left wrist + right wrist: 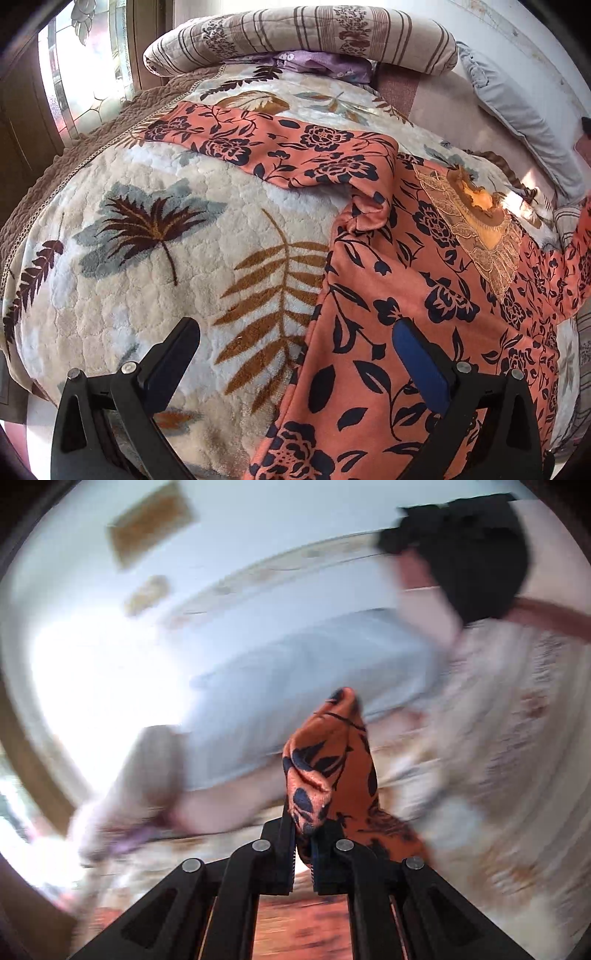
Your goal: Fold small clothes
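Floral top, coral-orange with dark navy flowers, lies spread on a plush leaf-print blanket over the bed. Beige lace panel at the neckline, yellow-orange lining showing inside. One sleeve stretched flat across the blanket toward the window side; a small fold bunched at the armpit. Striped, flower-patterned quilt rolled at the head of the bed, grey pillow near the wall.

Left gripper low over the top's lower side edge, jaws spread wide and released: one finger over bare blanket, the other, blue-padded, over the fabric. Holding nothing.

Right gripper clenched on a bunched piece of the same floral fabric, which sticks up between the fingers. Background in the right wrist view badly blurred; pale pillow shape and blanket behind, little else readable.
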A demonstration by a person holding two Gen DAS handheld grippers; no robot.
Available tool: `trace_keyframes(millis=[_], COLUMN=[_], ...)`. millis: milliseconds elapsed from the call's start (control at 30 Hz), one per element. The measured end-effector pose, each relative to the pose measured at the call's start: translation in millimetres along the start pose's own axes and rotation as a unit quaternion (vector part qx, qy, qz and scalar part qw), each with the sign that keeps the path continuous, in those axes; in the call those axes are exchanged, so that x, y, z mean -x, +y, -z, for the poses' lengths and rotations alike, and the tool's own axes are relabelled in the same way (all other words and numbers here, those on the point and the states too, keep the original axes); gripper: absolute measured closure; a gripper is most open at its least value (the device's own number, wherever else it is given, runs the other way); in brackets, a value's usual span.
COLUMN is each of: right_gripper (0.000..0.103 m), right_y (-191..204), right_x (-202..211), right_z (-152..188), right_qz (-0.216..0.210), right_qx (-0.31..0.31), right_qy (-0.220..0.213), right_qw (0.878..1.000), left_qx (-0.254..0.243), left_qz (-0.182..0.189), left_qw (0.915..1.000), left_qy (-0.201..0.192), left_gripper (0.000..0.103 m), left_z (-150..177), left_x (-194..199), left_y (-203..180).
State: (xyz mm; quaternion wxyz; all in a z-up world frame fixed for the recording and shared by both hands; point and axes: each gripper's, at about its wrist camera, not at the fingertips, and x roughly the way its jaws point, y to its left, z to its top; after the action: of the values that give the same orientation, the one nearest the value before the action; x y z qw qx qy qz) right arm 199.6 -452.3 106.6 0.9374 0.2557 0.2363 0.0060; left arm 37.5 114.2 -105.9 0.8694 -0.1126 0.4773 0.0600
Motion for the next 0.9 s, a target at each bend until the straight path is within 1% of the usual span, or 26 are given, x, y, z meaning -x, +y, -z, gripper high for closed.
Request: trace_keyframes(millis=[33, 100, 167, 200, 233, 267, 300, 333, 367, 400, 433, 467, 533, 567, 600, 633, 667, 700, 733, 767, 800, 833, 867, 900], right_gripper=[0.097, 0.097, 0.093, 0.093, 0.074, 0.054, 0.013, 0.012, 0.014, 0.015, 0.015, 0.015, 0.014, 0.014, 0.013, 0.011, 0.009, 0.007, 0.007, 0.007, 0.01, 0.01, 0.008, 0.008], right_y=[29.0, 76.7, 112.1, 125.1, 136.6, 144.1, 145.6, 139.2, 129.4, 119.5, 104.6, 95.1, 78.4, 70.6, 67.9, 62.4, 54.7, 46.9, 37.0, 24.3, 18.8, 23.6, 31.2, 39.9], right_x=[-3.1, -14.2, -36.6, -51.8, -70.1, -87.9, -105.9, -119.3, -132.3, -137.9, -134.7, -126.0, -102.3, -94.9, -90.8, -88.2, -92.5, -106.9, -131.4, -157.1, -156.1, -140.7, -126.5, -113.3], right_z=[13.4, 46.5, 92.3, 118.7, 146.4, 174.5, 201.7, 230.2, 252.7, 267.9, 270.6, 266.8, 247.7, 235.1, 223.2, 217.9, 216.6, 219.4, 231.2, 246.7, 251.3, 244.6, 237.2, 230.8], right_qz=[-0.039, -0.101, -0.151, -0.163, -0.168, -0.164, -0.14, -0.118, -0.118, -0.116, -0.106, -0.1, -0.1, -0.092, -0.07, -0.037, -0.008, 0.003, 0.006, 0.009, 0.008, 0.014, 0.021, 0.002], right_qx=[-0.007, -0.025, -0.056, -0.067, -0.065, -0.05, -0.038, -0.042, -0.053, -0.064, -0.066, -0.06, -0.049, -0.041, -0.025, -0.003, 0.017, 0.026, 0.029, 0.014, 0.009, 0.016, 0.019, 0.021], right_qy=[0.007, 0.028, 0.076, 0.11, 0.147, 0.177, 0.205, 0.237, 0.281, 0.311, 0.308, 0.291, 0.245, 0.219, 0.192, 0.167, 0.153, 0.163, 0.212, 0.282, 0.273, 0.235, 0.21, 0.184], right_qw=[0.999, 0.994, 0.984, 0.978, 0.973, 0.969, 0.968, 0.963, 0.951, 0.941, 0.943, 0.95, 0.963, 0.971, 0.979, 0.985, 0.988, 0.986, 0.977, 0.959, 0.962, 0.972, 0.977, 0.983], left_qx=[0.003, 0.013, 0.026, 0.033, 0.04, 0.047, 0.052, 0.056, 0.059, 0.061, 0.062, 0.064, 0.07, 0.073, 0.077, 0.079, 0.081, 0.081, 0.082, 0.085, 0.091, 0.096, 0.101, 0.11], left_qz=[-0.001, -0.004, -0.008, -0.012, -0.013, -0.014, -0.016, -0.018, -0.018, -0.019, -0.021, -0.024, -0.023, -0.021, -0.02, -0.015, -0.009, -0.003, 0.008, 0.024, 0.039, 0.053, 0.069, 0.087], left_qw=[1.0, 0.9999, 0.9995, 0.9993, 0.999, 0.9987, 0.9985, 0.9982, 0.9981, 0.9979, 0.9977, 0.9976, 0.9973, 0.9971, 0.9968, 0.9967, 0.9967, 0.9967, 0.9966, 0.996, 0.9951, 0.994, 0.9924, 0.9899], left_qy=[-0.004, -0.011, -0.015, -0.015, -0.013, -0.011, -0.008, -0.006, -0.007, -0.011, -0.013, -0.012, -0.006, -0.006, -0.006, -0.006, -0.005, -0.002, 0.004, 0.009, 0.008, 0.0, -0.011, -0.018], left_gripper=[0.0, 0.0, 0.0, 0.0, 0.0, 0.0, 0.0, 0.0, 0.0, 0.0, 0.0, 0.0, 0.0, 0.0, 0.0, 0.0, 0.0, 0.0, 0.0, 0.0, 0.0, 0.0, 0.0, 0.0], left_z=[0.4, 1.3, 3.0, 3.9, 4.9, 5.7, 6.7, 7.6, 7.9, 8.5, 9.1, 8.7, 7.7, 7.2, 6.8, 6.5, 6.1, 5.4, 3.0, -1.2, -7.3, -14.9, -23.6, -34.2], left_x=[3.8, 10.3, 14.4, 15.0, 14.8, 14.1, 13.3, 13.1, 13.5, 14.1, 13.9, 11.5, 6.0, 4.3, 3.0, 1.9, 0.5, -1.0, -3.3, -5.1, -4.5, -2.0, 0.1, -1.3], left_y=[5.5, 19.1, 34.2, 41.8, 49.0, 55.4, 61.6, 67.1, 71.5, 75.5, 79.1, 81.6, 85.0, 85.3, 84.8, 83.6, 82.0, 79.9, 77.8, 76.7, 76.6, 77.5, 79.0, 81.7])
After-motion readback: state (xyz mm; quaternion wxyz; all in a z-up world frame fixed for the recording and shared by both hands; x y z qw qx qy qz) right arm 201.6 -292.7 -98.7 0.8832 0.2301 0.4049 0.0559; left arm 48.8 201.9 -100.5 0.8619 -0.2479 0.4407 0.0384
